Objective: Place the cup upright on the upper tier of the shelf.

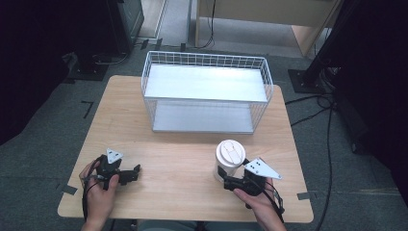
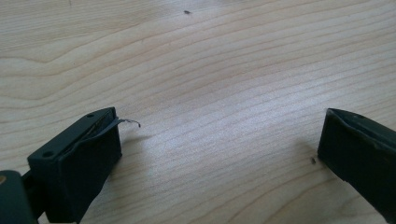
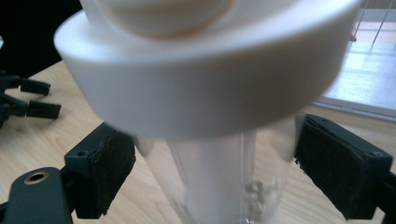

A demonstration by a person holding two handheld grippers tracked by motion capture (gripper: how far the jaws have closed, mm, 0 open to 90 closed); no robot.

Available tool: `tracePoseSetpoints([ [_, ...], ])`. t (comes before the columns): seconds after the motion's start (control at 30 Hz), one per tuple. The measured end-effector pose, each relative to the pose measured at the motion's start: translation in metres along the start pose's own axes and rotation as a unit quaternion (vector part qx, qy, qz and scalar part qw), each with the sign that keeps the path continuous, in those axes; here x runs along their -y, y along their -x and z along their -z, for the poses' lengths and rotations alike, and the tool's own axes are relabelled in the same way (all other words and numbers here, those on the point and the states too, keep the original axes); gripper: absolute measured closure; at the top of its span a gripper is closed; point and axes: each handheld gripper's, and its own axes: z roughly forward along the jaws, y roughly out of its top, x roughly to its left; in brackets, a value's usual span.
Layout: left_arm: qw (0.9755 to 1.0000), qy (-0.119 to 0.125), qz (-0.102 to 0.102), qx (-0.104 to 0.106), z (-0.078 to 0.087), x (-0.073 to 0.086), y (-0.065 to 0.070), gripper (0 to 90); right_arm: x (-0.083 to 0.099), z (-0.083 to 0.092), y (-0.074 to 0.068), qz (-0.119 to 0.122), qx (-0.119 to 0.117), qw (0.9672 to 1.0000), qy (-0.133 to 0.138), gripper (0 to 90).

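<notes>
My right gripper (image 1: 226,179) clamps its jaws on the clear body of the one white-lidded cup (image 1: 229,158) near the table's (image 1: 187,159) front right corner, ready to carry it, while my left gripper (image 1: 136,171) rests open-jawed near the front left corner, with one white wire basket (image 1: 207,91) at the far edge.

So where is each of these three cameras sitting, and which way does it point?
High view: above the table, looking forward and down; both forearms, left gripper, white wire shelf basket.
Left gripper view: on that gripper, facing pale wooden tabletop between open jaws.
Right gripper view: on right gripper, facing clear white-lidded cup.
Shared: high and right views both show the cup.
</notes>
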Motion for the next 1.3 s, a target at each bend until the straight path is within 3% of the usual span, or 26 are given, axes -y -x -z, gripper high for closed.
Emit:
tracePoseSetpoints([
  [0.17, 1.0000, 0.000, 0.000, 0.000, 0.000, 0.000, 0.000, 0.0, -0.001, -0.004, -0.003, 0.005, 0.011, 0.9998, 0.018, 12.1],
  [0.23, 1.0000, 0.000, 0.000, 0.000, 0.000, 0.000, 0.000, 0.0, -0.002, -0.006, -0.006, 0.007, 0.018, 0.9989, 0.042, 12.1],
  [0.3, 1.0000, 0.000, 0.000, 0.000, 0.000, 0.000, 0.000, 0.0, -0.002, -0.006, -0.007, 0.008, 0.021, 0.9986, 0.049, 12.1],
  [0.63, 1.0000, 0.000, 0.000, 0.000, 0.000, 0.000, 0.000, 0.0, -0.005, -0.014, -0.013, 0.022, 0.048, 0.9941, 0.095, 14.5],
  [0.73, 1.0000, 0.000, 0.000, 0.000, 0.000, 0.000, 0.000, 0.0, -0.008, -0.013, -0.010, 0.012, 0.045, 0.9937, 0.102, 14.7],
  [0.97, 1.0000, 0.000, 0.000, 0.000, 0.000, 0.000, 0.000, 0.0, -0.014, -0.011, -0.011, 0.019, 0.042, 0.9925, 0.113, 15.0],
  [1.3, 1.0000, 0.001, 0.001, 0.000, 0.000, 0.000, 0.000, 0.0, -0.044, -0.003, -0.015, 0.023, 0.043, 0.9878, 0.148, 15.1],
])
